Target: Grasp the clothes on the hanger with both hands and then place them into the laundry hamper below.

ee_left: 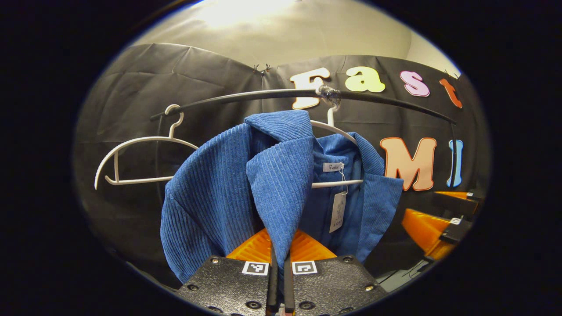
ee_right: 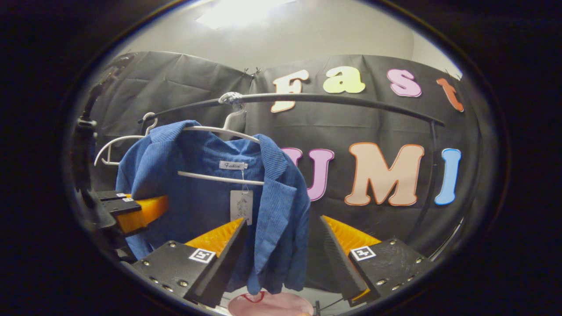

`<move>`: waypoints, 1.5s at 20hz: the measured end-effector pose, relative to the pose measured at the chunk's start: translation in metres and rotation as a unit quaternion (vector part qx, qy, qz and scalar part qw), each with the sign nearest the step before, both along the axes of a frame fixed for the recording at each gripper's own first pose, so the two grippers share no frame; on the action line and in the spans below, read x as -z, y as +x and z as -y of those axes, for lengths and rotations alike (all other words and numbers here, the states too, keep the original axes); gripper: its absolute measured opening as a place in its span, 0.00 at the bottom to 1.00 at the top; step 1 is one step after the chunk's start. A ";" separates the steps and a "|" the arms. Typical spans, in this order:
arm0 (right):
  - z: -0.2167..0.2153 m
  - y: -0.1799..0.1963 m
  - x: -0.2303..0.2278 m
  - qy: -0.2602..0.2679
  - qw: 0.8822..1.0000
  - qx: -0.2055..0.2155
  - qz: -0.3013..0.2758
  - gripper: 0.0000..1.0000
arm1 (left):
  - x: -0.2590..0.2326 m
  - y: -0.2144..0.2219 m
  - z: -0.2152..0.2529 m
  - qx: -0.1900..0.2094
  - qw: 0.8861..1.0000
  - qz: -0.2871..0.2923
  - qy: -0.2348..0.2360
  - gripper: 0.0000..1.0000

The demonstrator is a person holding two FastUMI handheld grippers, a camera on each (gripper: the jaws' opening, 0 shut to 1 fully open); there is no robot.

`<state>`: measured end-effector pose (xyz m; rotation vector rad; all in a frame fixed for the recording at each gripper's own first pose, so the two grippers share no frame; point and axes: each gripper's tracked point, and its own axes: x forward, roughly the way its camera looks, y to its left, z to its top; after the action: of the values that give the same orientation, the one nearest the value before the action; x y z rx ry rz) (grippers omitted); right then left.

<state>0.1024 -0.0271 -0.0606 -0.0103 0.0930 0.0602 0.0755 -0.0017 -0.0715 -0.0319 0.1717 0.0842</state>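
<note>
You are at the grasping step. A blue corduroy jacket (ee_left: 246, 184) hangs on a white hanger (ee_left: 336, 129) from a dark rail (ee_left: 263, 95), with an empty white hanger (ee_left: 140, 153) further along the rail at nine o'clock in the left gripper view.

Your left tongs (ee_left: 279, 259) are clamped together on the jacket's front lapel, the fabric pinched between both fingers at six o'clock in that view.

Your right tongs (ee_right: 281, 245) stand apart. In the right gripper view the jacket's other front edge hangs down between the two fingers, but neither finger seems to press on it yet. The left tongs show at nine o'clock there, at the jacket's far side.

A pinkish round shape (ee_right: 270, 305) lies below at six o'clock, possibly the hamper; it is too cropped to tell.

Next, you would likely close the right tongs on that hanging edge, then lift the jacket off its hanger before lowering it.
</note>
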 end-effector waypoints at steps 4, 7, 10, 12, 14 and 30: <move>-0.013 0.036 0.008 0.016 1.000 0.000 0.000 0.94 | -0.003 -0.002 -0.005 0.007 1.000 -0.004 0.006 0.06; -0.019 0.058 0.019 -0.001 1.000 0.001 0.000 0.94 | -0.005 -0.005 -0.007 0.013 1.000 -0.005 0.010 0.06; -0.019 0.079 0.037 -0.010 1.000 0.009 -0.016 0.93 | -0.007 -0.007 -0.009 0.019 1.000 -0.006 0.013 0.06; -0.021 0.089 0.051 -0.004 0.999 0.011 -0.033 0.94 | -0.009 -0.010 -0.013 0.020 1.000 -0.007 0.016 0.06; -0.022 0.097 0.065 0.003 0.999 0.014 -0.047 0.95 | -0.009 -0.012 -0.016 0.020 1.000 -0.009 0.020 0.07; 0.015 0.107 0.064 -0.015 0.997 0.053 -0.061 0.13 | -0.050 -0.034 -0.049 -0.007 1.000 0.013 0.022 0.06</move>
<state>0.2089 -0.0418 -0.1250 -0.0308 0.2165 -0.0457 0.0416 0.0469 -0.0218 0.0103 0.1435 0.1020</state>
